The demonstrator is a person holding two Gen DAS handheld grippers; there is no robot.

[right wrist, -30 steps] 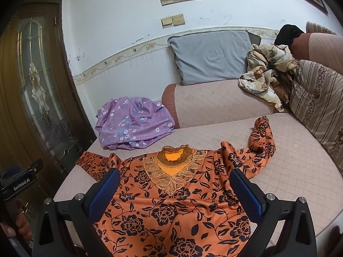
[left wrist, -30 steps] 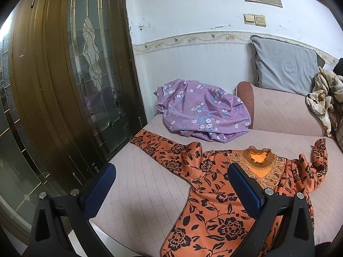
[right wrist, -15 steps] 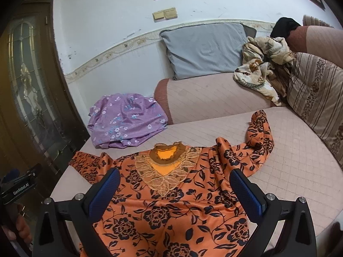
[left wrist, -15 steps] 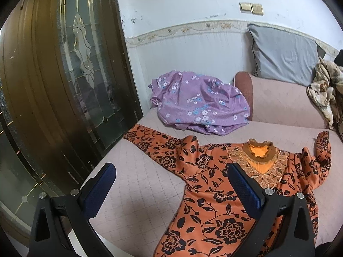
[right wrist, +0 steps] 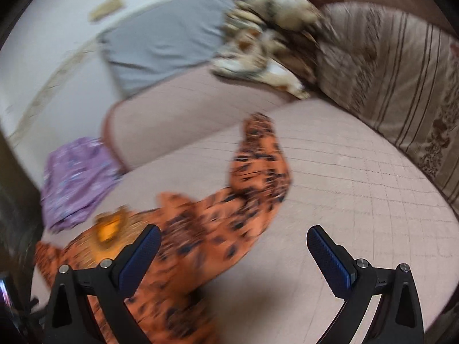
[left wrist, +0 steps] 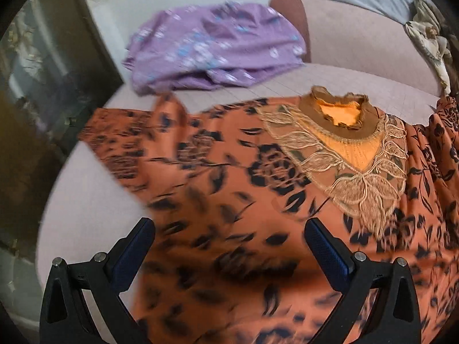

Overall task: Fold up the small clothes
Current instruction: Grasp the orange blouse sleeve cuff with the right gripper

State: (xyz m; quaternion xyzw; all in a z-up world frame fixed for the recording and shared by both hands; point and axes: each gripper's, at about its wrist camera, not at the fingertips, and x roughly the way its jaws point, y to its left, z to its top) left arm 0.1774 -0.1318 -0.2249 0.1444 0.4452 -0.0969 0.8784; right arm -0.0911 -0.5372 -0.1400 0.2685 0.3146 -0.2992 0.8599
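An orange blouse with black flowers lies spread face up on the pink quilted seat. Its lace-trimmed neckline points toward the backrest. My left gripper hangs open close above the blouse's body, below its left sleeve. The right wrist view shows the same blouse at lower left, with its right sleeve stretched up across the seat. My right gripper is open over the bare seat beside the sleeve's base. Both views are motion-blurred.
A crumpled purple floral garment lies at the back left of the seat. A grey pillow, a beige patterned cloth heap and a striped cushion line the back and right. A dark wooden door stands left.
Both grippers have dropped down and forward toward the blouse, which now fills much more of each view. The right gripper has swung to the right, over the sleeve side. Both stay open.
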